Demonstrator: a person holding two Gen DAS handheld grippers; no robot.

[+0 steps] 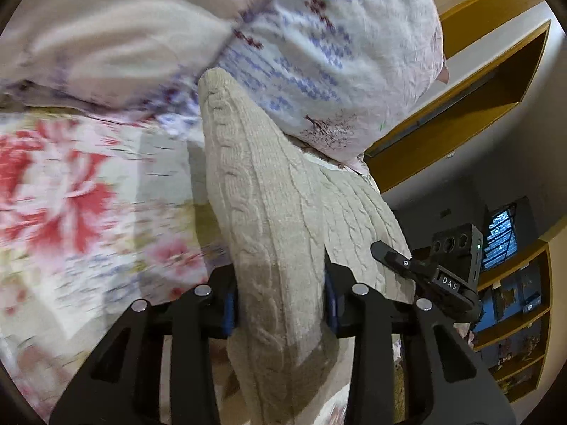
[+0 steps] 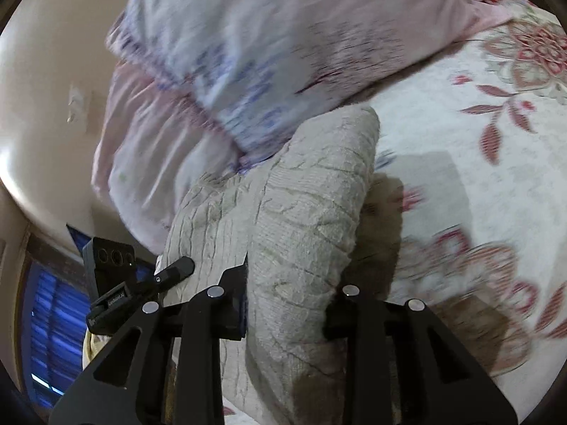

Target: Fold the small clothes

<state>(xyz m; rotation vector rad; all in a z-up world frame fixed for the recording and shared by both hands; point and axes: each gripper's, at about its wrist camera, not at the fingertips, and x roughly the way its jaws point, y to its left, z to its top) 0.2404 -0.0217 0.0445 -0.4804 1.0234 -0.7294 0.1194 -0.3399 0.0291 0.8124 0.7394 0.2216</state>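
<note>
- Left gripper [image 1: 280,304], black with blue pads, clamps a fold of the cream cable-knit sweater [image 1: 269,212]; the fabric rises between its jaws, lifted off the bed
- Right gripper [image 2: 285,310] pinches another bunch of the same knit [image 2: 304,219], pads pressed into the wool
- Below and beside the garment lies the white bedsheet with red floral print [image 2: 460,163]
- Just behind the sweater sits a pale pink and blue patterned pillow [image 1: 336,53]
- Farther off, in the left view, yellow wooden shelves [image 1: 514,283] line the wall
</note>
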